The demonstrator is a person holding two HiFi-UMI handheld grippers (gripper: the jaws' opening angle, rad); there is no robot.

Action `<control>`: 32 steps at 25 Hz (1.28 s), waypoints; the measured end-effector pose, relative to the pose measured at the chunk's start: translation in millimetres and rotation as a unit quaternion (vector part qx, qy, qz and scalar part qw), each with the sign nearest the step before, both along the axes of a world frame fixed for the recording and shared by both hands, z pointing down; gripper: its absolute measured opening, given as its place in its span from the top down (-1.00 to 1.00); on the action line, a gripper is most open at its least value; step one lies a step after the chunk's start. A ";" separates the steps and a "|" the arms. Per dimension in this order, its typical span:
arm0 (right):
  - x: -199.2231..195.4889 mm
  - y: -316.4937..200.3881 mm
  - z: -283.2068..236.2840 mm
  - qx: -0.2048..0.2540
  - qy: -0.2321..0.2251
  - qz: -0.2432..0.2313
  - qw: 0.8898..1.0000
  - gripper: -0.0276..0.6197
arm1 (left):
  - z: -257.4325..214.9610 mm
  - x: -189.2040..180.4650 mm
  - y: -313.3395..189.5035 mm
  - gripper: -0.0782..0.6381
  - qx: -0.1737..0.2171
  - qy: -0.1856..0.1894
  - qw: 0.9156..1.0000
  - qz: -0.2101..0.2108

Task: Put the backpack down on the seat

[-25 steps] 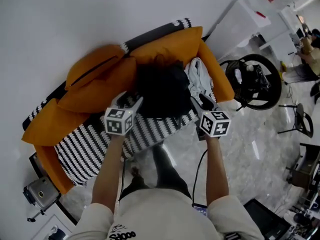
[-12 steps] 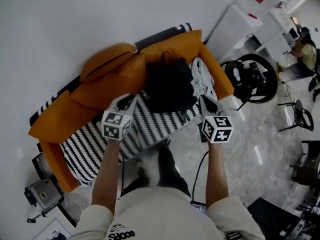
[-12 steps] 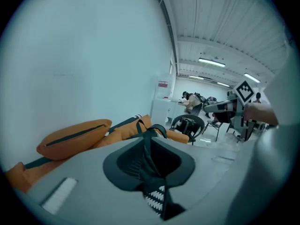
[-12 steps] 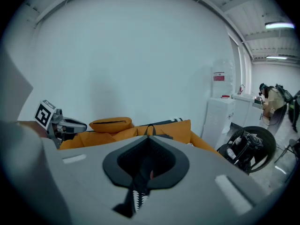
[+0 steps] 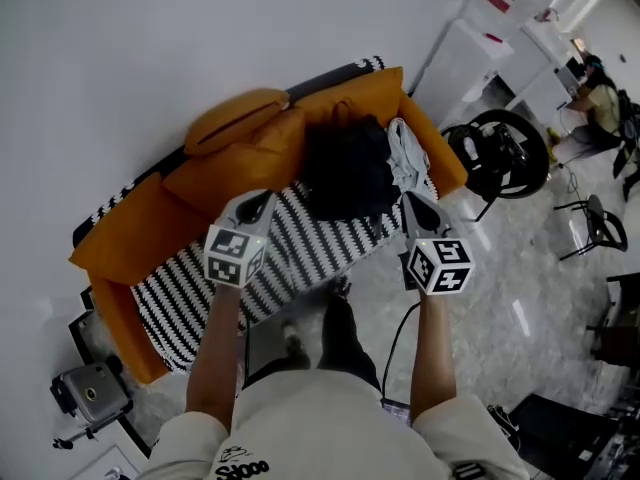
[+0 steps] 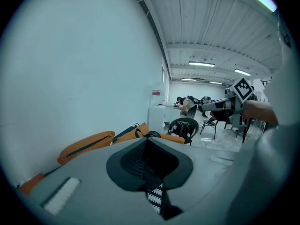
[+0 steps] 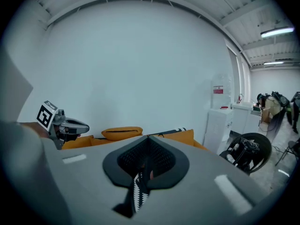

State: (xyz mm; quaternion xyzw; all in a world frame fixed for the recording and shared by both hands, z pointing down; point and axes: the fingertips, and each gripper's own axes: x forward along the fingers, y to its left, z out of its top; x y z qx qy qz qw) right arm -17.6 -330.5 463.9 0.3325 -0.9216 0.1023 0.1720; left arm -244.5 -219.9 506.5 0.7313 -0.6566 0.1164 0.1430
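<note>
The left gripper point(image 5: 262, 202) has its jaws shut tight together with nothing between them. They have just been closing. In the left gripper view the two dark pads meet in one seam, and only a sliver of black-and-white stripe shows through the gap below them. The right gripper point(image 5: 412, 205) is the same: its jaws have just been closing, they now sit together, and they clamp nothing (the bit of stripe under its pads is the sofa cover seen beyond, not something held). Both grippers hang in the air over the front edge of the seat point(image 5: 320, 236), side by side and well apart from each other. Each points towards the sofa point(image 5: 115, 233) and touches nothing.

The backpack point(image 5: 345, 168) is black and rests on the striped seat near the right end of the orange sofa in the head view. Its back leans against the back cushions point(image 5: 240, 163). It lies between the lines of the two grippers but beyond their tips, clear of both. A white cloth point(image 5: 405, 156) lies just beside it, against the sofa's right arm. A loose orange cushion point(image 5: 240, 115) sits on top of the back cushions. A steering wheel point(image 5: 497, 153) stands on the pale floor point(image 5: 520, 268) right of the sofa.
</note>
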 end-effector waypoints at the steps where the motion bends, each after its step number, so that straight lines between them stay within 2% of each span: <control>1: 0.7 8.4 -6.8 0.006 -0.001 -0.002 1.000 0.91 | -6.7 1.5 6.5 0.76 0.006 -0.003 1.000 0.001; 15: 19.0 108.0 -86.2 0.090 -0.023 -0.021 0.995 0.91 | -83.5 40.9 85.9 0.75 0.073 -0.033 0.997 0.021; 32: 23.7 208.0 -150.8 0.154 -0.044 -0.070 0.985 0.91 | -158.8 94.7 160.5 0.75 0.141 -0.044 0.988 0.044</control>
